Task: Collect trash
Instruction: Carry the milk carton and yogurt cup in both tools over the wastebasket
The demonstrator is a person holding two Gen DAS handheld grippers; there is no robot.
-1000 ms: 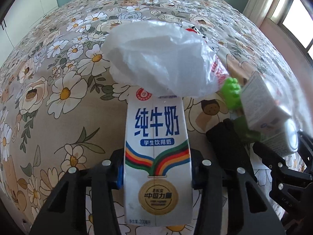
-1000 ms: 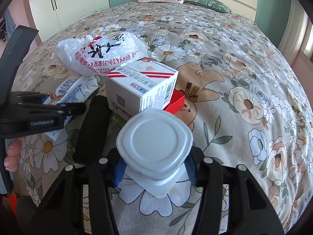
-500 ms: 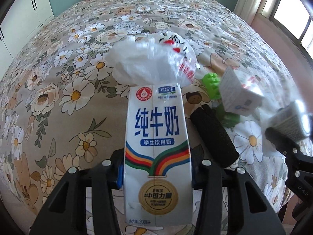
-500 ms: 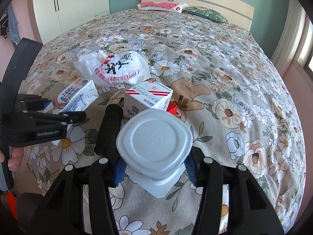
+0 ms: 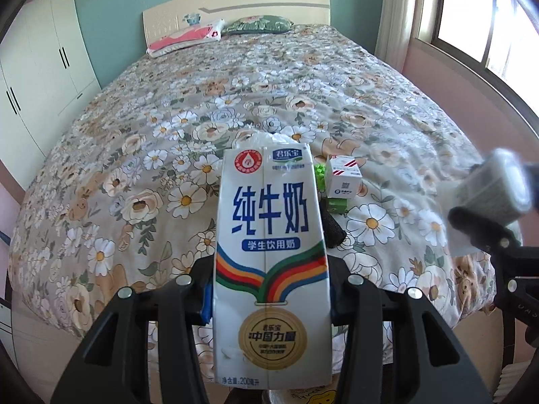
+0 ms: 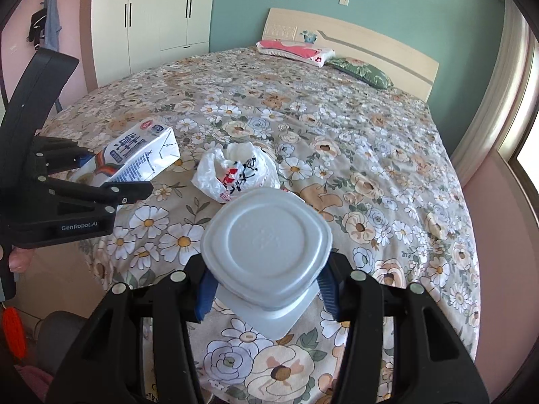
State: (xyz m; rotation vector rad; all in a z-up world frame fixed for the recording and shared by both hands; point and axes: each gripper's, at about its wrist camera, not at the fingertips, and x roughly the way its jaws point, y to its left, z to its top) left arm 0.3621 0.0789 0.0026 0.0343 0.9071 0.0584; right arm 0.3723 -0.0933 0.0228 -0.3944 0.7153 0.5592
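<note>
My left gripper [image 5: 269, 299] is shut on a white milk carton [image 5: 271, 262] with blue lettering and rainbow stripes, held high above the flowered bed [image 5: 168, 128]. The same carton [image 6: 134, 156] shows at the left of the right wrist view, between the left gripper's fingers [image 6: 131, 192]. My right gripper [image 6: 267, 289] is shut on a white plastic cup [image 6: 266, 245], its base toward the camera; that cup [image 5: 495, 185] appears blurred at the right of the left wrist view. On the bed lie a crumpled white plastic bag [image 6: 235, 175], a small white box [image 5: 343, 176], green blocks [image 5: 331, 198] and a black cylinder [image 5: 331, 229].
Two pillows [image 6: 296, 50] lie against the headboard [image 5: 235, 3]. White wardrobes [image 6: 155, 17] stand along the left wall. A window [image 5: 471, 13] and curtain are on the right. A hand [image 6: 18, 259] grips the left gripper's handle near the bed's edge.
Both grippers have risen and drawn back from the bed with the carton and the cup still held. The bag, box and black cylinder now look smaller and farther off.
</note>
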